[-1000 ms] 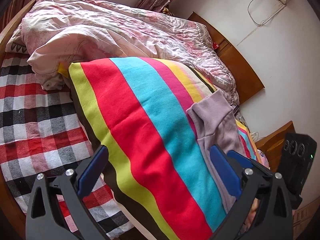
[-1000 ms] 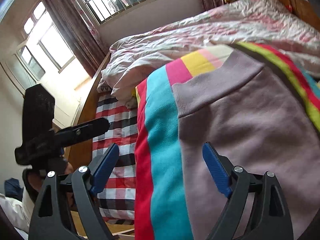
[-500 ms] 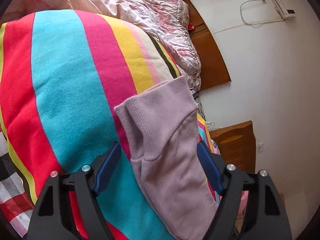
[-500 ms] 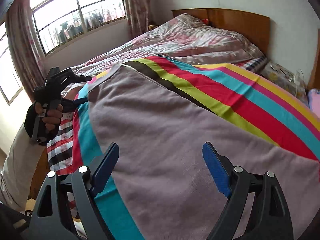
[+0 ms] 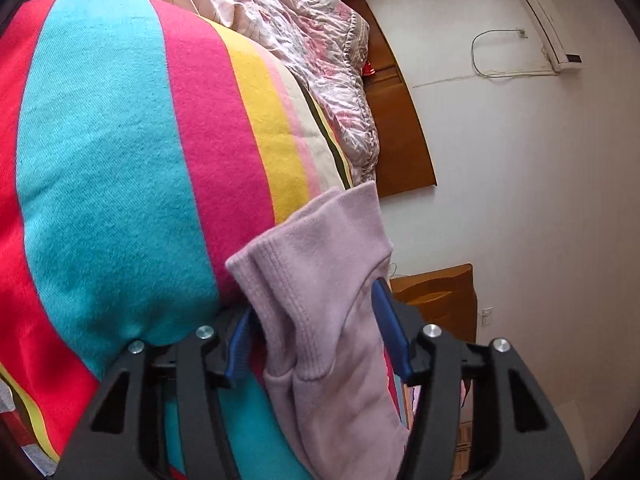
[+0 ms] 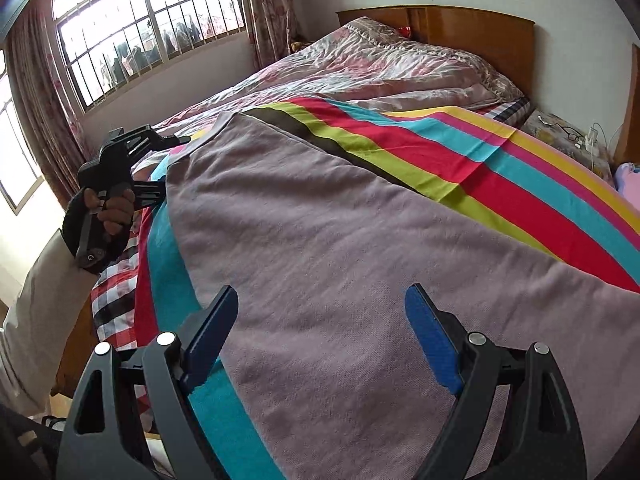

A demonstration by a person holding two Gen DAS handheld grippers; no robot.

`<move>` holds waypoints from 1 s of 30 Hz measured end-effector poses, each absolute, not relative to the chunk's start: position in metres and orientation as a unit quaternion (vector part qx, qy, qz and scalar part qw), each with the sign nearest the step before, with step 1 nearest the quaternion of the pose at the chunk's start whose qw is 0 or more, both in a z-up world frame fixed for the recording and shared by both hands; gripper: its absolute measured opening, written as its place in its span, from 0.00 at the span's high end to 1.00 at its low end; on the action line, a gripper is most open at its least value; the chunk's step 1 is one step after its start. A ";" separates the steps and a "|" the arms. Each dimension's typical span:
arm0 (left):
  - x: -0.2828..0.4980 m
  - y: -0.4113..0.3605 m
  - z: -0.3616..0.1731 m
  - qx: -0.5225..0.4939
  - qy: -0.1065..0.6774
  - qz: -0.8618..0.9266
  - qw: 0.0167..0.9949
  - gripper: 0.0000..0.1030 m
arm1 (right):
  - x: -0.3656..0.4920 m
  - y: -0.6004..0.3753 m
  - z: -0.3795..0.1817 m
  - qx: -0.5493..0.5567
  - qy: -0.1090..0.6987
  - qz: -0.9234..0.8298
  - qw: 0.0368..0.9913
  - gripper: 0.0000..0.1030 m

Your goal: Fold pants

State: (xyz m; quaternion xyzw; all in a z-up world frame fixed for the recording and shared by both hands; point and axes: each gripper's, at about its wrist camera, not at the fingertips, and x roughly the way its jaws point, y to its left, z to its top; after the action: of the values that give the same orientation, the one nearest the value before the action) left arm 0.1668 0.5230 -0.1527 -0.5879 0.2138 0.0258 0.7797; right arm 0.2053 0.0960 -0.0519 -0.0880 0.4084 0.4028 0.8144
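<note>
Pale lilac knit pants (image 6: 360, 264) spread flat over the rainbow-striped fleece blanket (image 6: 500, 168) on the bed, left gripper (image 5: 316, 332) half-closed around the ribbed cuff (image 5: 320, 248), right gripper (image 6: 320, 320) wide open, empty, hovering above the fabric

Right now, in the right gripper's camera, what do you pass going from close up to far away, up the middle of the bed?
right gripper → purple pants → striped blanket → pink quilt → wooden headboard
</note>
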 end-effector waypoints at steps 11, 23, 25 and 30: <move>0.178 0.520 -0.124 -0.498 0.234 0.079 0.831 0.91 | 0.198 0.084 -0.095 -0.165 0.441 0.345 0.812 0.18; 0.200 0.335 0.040 -0.164 0.218 0.076 0.959 0.90 | 0.196 -0.041 0.005 -0.003 0.306 0.279 0.910 0.22; 0.208 0.251 0.060 -0.074 0.213 0.018 0.974 0.90 | 0.188 -0.090 0.031 0.037 0.267 0.244 0.931 0.20; 0.215 0.059 0.008 0.074 0.276 -0.164 0.944 0.75 | 0.159 -0.175 0.054 0.065 0.228 0.159 0.958 0.19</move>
State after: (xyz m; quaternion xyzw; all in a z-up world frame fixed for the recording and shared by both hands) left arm 0.2152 0.0586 0.0080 0.0736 0.2764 -0.1639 0.9441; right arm 0.1588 -0.1745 0.0544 0.0650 0.2285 0.1588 0.9583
